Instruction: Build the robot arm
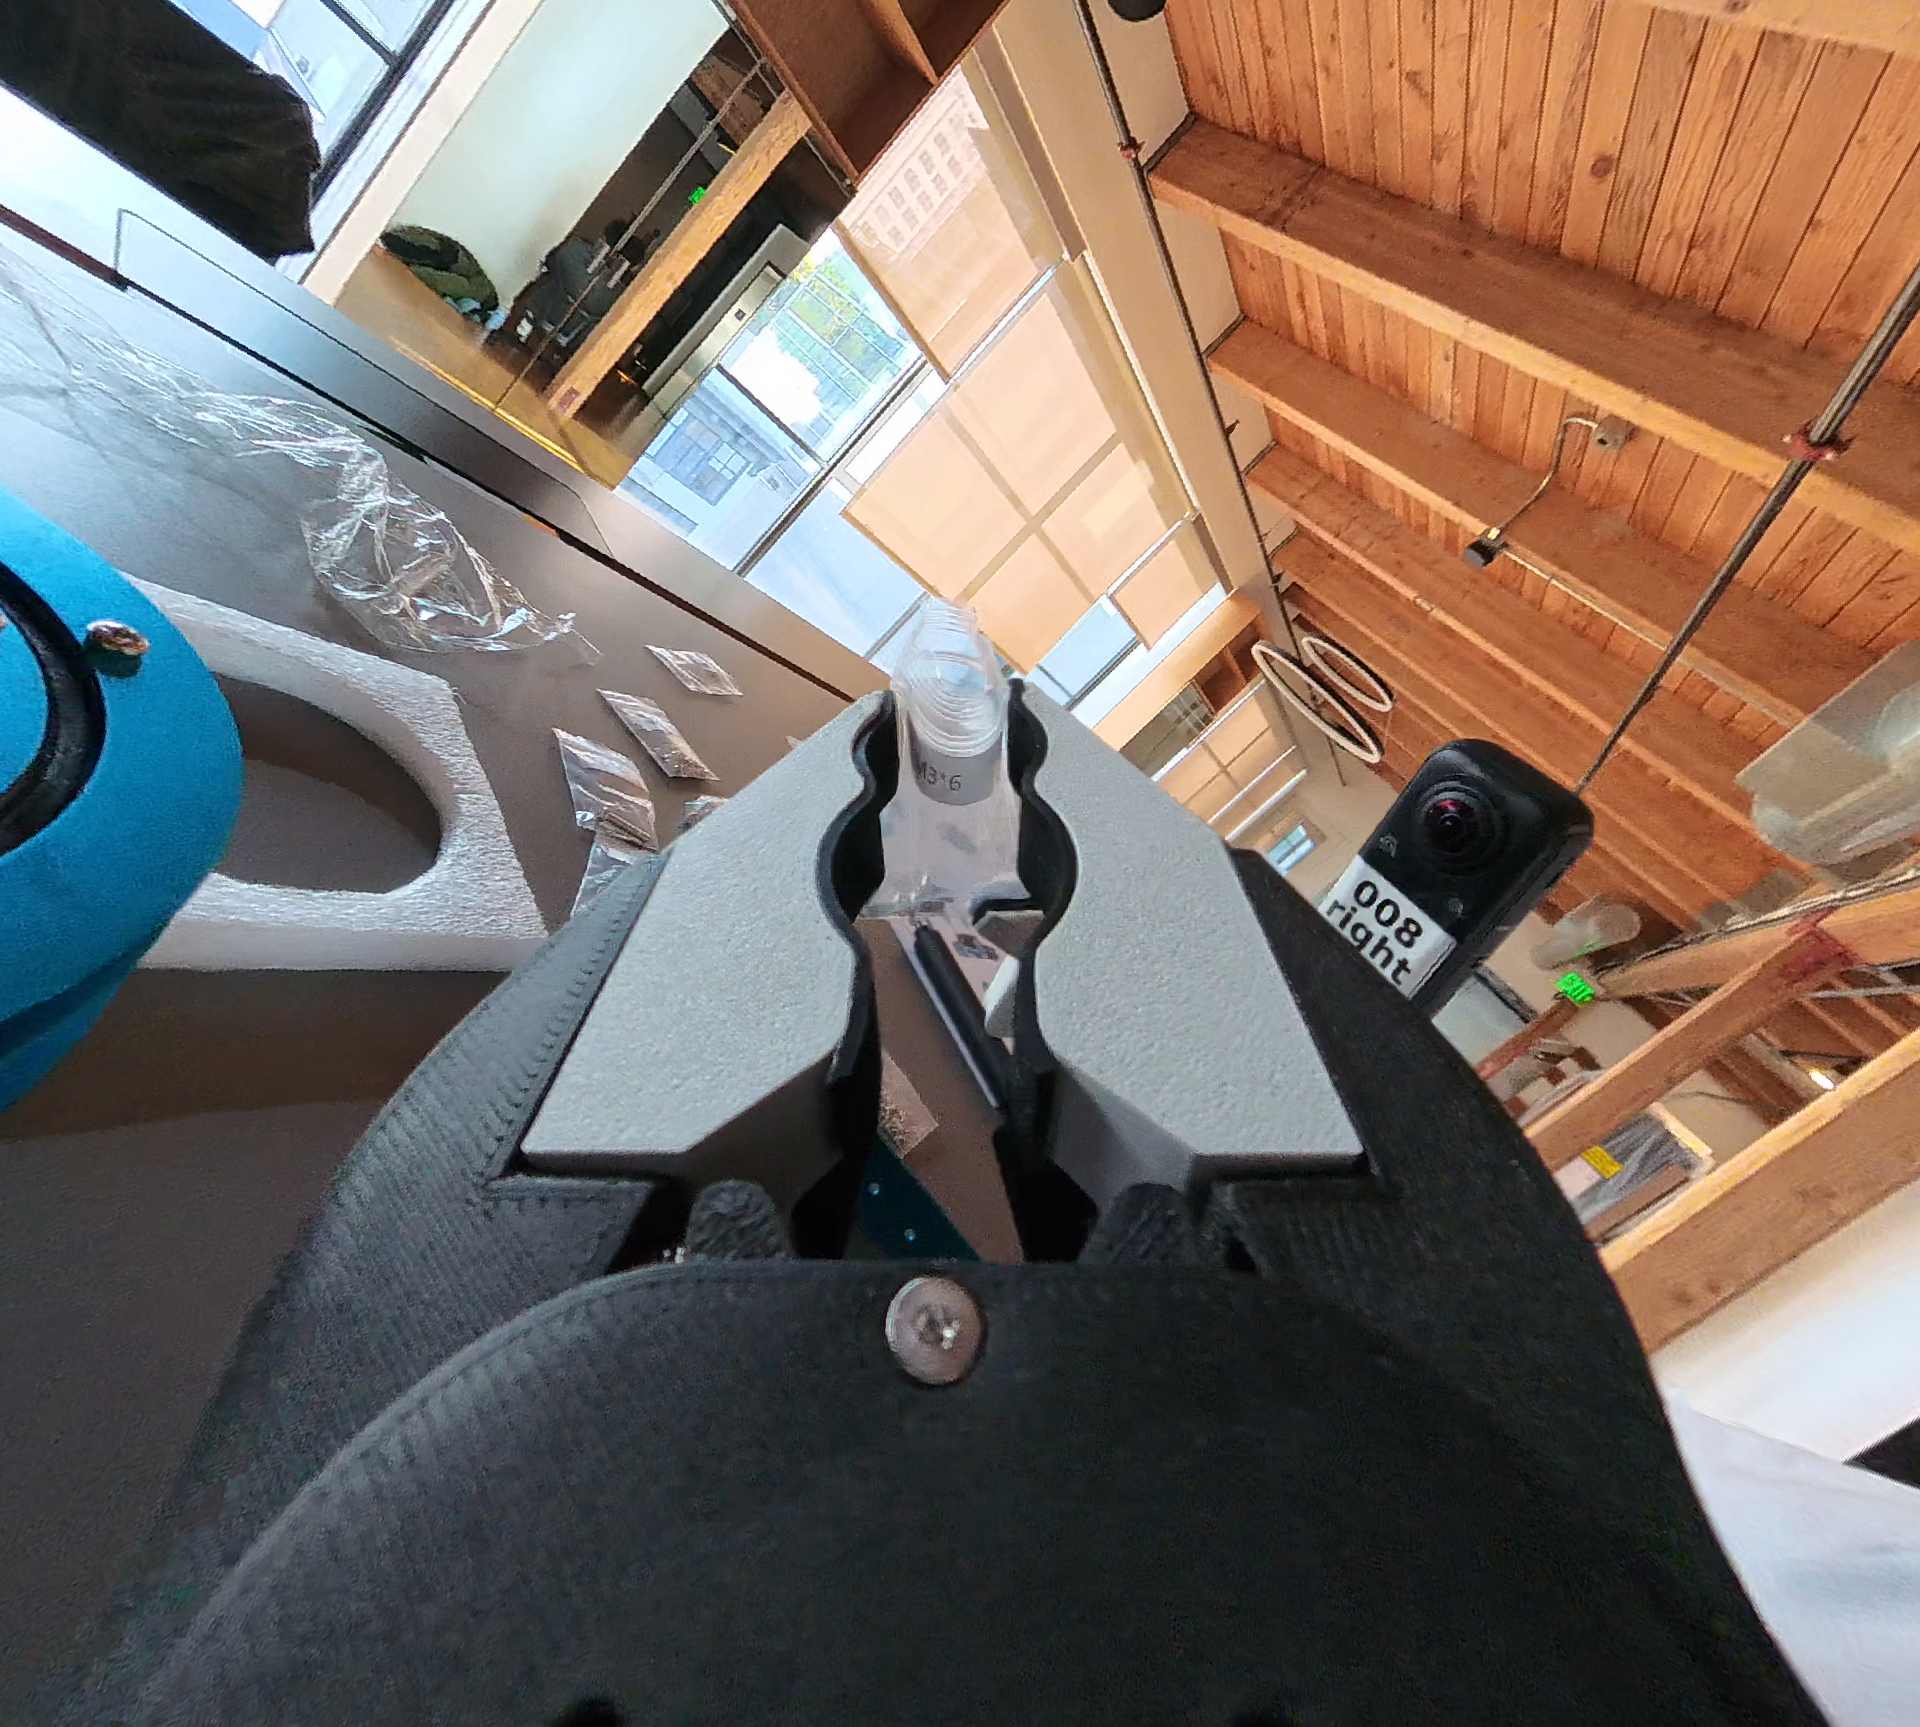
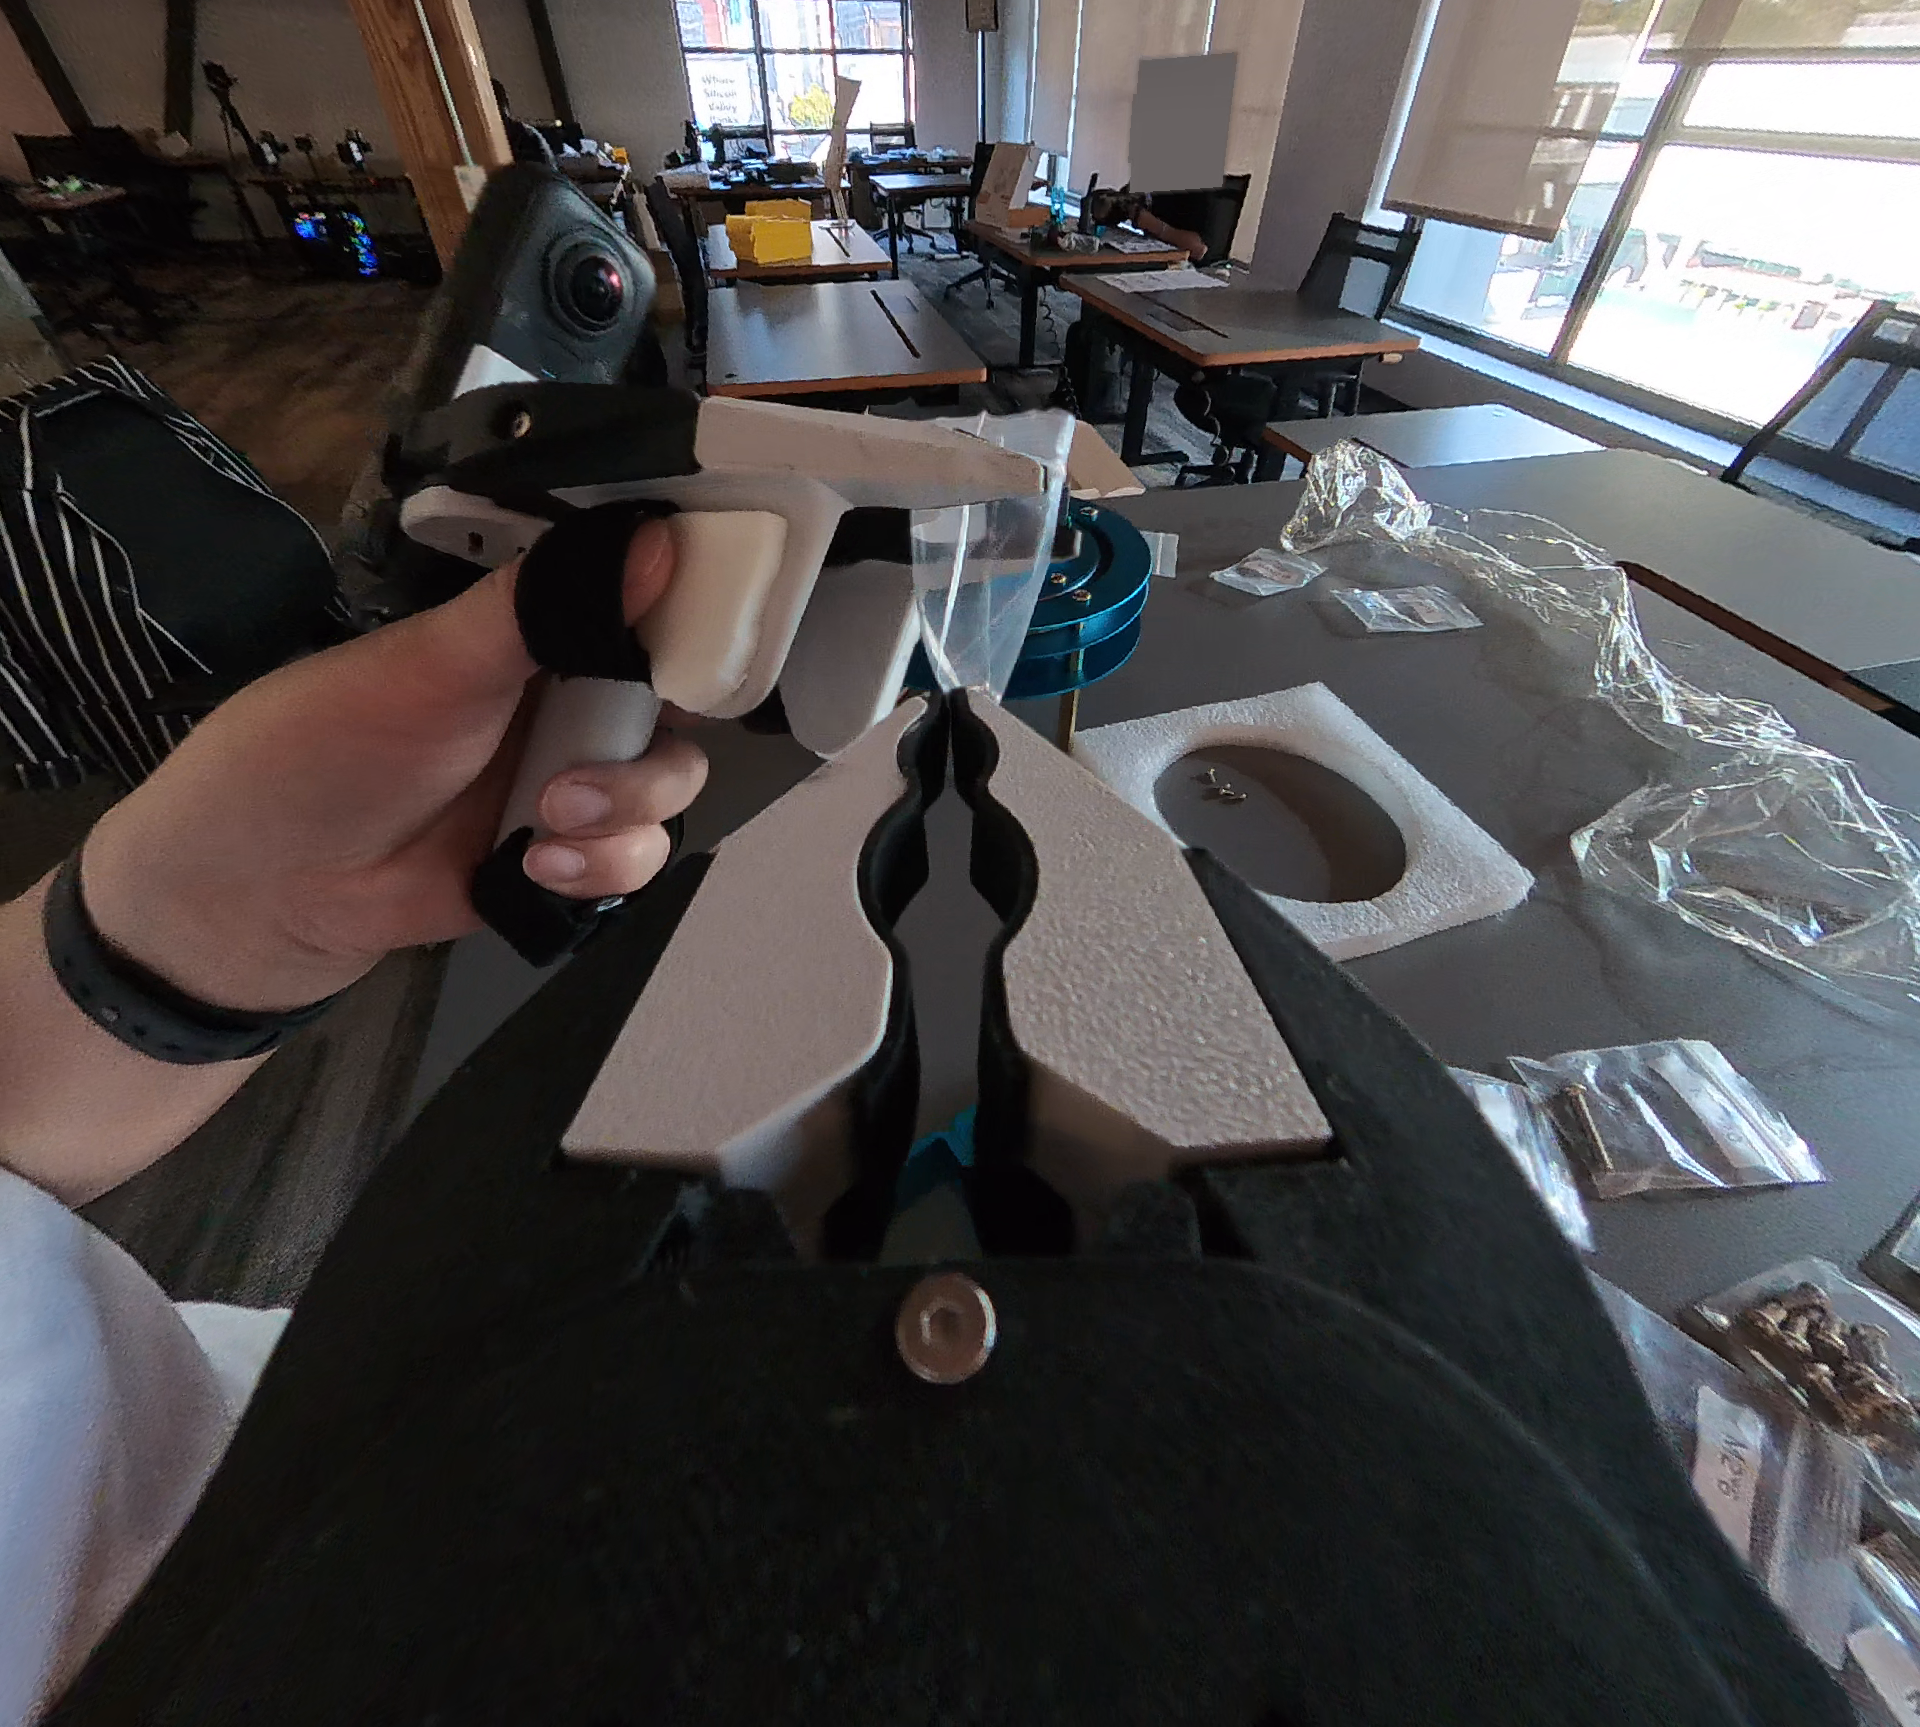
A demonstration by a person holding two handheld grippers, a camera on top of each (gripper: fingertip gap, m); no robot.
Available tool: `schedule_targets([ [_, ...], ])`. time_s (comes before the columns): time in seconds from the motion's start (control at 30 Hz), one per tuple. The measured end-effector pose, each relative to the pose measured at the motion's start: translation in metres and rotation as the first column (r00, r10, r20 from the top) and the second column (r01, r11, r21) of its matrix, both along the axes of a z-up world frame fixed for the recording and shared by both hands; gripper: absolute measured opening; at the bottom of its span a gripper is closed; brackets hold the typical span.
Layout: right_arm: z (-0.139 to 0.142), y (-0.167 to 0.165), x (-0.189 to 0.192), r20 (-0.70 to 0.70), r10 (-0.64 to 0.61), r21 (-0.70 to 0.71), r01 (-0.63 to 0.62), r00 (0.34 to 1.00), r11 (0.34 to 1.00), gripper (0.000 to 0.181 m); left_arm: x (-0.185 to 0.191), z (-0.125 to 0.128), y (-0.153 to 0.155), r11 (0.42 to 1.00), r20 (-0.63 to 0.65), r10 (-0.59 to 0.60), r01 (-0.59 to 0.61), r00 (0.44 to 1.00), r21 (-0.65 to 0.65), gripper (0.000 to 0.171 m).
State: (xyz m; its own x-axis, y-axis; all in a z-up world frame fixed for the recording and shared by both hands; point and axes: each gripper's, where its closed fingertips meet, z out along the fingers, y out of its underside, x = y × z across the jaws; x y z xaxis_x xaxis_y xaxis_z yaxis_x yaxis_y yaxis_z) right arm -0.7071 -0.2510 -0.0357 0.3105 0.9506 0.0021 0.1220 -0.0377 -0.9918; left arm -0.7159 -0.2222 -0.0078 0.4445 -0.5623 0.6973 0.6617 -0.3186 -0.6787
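Observation:
My left gripper (image 1: 951,690) is shut on a small clear plastic bag (image 1: 951,747) with a white label, which it holds in the air above the dark table. In the right wrist view the left gripper (image 2: 1039,472), held by a hand (image 2: 343,773), hangs the bag (image 2: 987,576) downward. My right gripper (image 2: 953,698) is shut, its tips pinching the bag's lower edge. The right gripper's camera (image 1: 1455,846) shows behind the left fingers. A blue metal disc assembly (image 2: 1091,597) stands just behind the bag and also shows in the left wrist view (image 1: 104,742).
A white foam block (image 2: 1299,804) with an oval hole lies on the dark table (image 2: 1558,971), with small screws (image 2: 1216,784) in the hole. Crumpled clear wrap (image 2: 1662,690) lies at the right. Several small bags of screws (image 2: 1662,1127) lie at the near right and farther back (image 1: 644,732). Across from one pair of fingers to the other is roughly 4 centimeters.

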Motion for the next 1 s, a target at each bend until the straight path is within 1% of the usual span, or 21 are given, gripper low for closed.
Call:
schedule_targets([
  [0.07,0.001,0.001,0.002,-0.002,0.014,-0.017,-0.014,1.0,1.0,0.0,0.001,-0.002,0.002,1.0,0.015,-0.016,0.016,1.0,-0.011,0.022],
  [0.1,0.001,0.001,0.003,-0.006,0.03,-0.037,-0.03,1.0,0.999,0.0,0.001,-0.002,0.003,1.0,0.022,-0.023,0.024,0.999,-0.016,0.026],
  [0.2,0.0,0.003,0.005,-0.026,0.082,-0.15,-0.085,0.996,0.985,0.0,0.004,-0.006,0.006,0.998,0.021,-0.048,0.049,0.999,-0.046,0.054],
  [0.23,-0.002,0.005,0.006,-0.027,0.104,-0.198,-0.107,0.994,0.974,0.0,0.005,-0.007,0.007,0.997,0.013,-0.057,0.058,0.998,-0.053,0.06],
  [0.27,-0.004,0.006,0.007,-0.025,0.127,-0.24,-0.129,0.992,0.962,0.0,0.005,-0.007,0.006,0.997,0.006,-0.063,0.063,0.998,-0.054,0.062],
  [0.37,-0.009,0.014,0.015,-0.018,0.175,-0.334,-0.171,0.984,0.927,0.0,0.0,-0.007,0.004,0.998,-0.028,-0.052,0.05,0.998,-0.046,0.063],
  [0.47,-0.01,0.023,0.023,-0.024,0.213,-0.398,-0.205,0.977,0.894,0.0,-0.006,-0.011,-0.001,0.999,-0.096,-0.02,0.016,0.995,-0.044,0.065],
  [0.57,-0.019,0.034,0.034,0.037,0.251,-0.423,-0.212,0.967,0.881,0.0,-0.016,-0.014,-0.01,0.999,-0.147,0.016,-0.02,0.989,-0.027,0.065],
  [0.77,-0.035,0.06,0.047,0.122,0.304,-0.544,-0.192,0.945,0.817,0.0,-0.032,-0.02,-0.034,0.997,-0.266,0.08,-0.073,0.961,0.038,0.059],
  [0.83,-0.038,0.068,0.048,0.146,0.301,-0.541,-0.179,0.942,0.822,0.0,-0.038,-0.021,-0.038,0.991,-0.301,0.126,-0.106,0.945,0.08,0.059],
  [0.9,-0.039,0.074,0.049,0.148,0.279,-0.514,-0.167,0.949,0.841,0.0,-0.043,-0.023,-0.039,0.983,-0.341,0.173,-0.141,0.924,0.118,0.059],
  [1.0,-0.038,0.076,0.05,0.087,0.252,-0.51,-0.174,0.964,0.842,0.0,-0.044,-0.031,-0.039,0.978,-0.439,0.202,-0.154,0.875,0.142,0.061],
])
